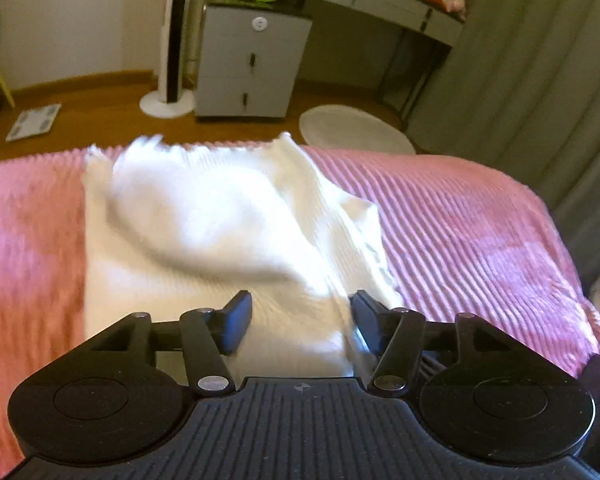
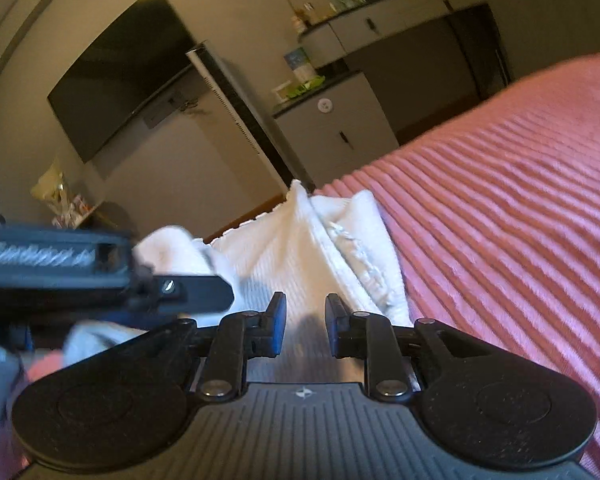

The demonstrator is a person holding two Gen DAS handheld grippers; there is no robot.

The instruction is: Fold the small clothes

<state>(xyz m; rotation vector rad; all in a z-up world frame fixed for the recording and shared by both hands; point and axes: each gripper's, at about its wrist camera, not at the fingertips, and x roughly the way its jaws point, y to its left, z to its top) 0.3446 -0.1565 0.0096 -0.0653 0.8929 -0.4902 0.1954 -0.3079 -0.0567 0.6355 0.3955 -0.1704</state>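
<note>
White ribbed knit garment lies on the pink ribbed plush bedspread, near the bed's far edge, w/ its long axis running from the near side away toward the wooden floor & grey drawer cabinet. Top layer is humped & blurred, the right edge creased into a raised ridge. Left gripper hangs over the near end of the cloth, fingers spread wide, nothing between them. Right gripper sits low over the same cloth, fingers narrow w/ a gap, not pinching fabric. In the right wrist view the left gripper's body crosses at left, blurred.
</note>
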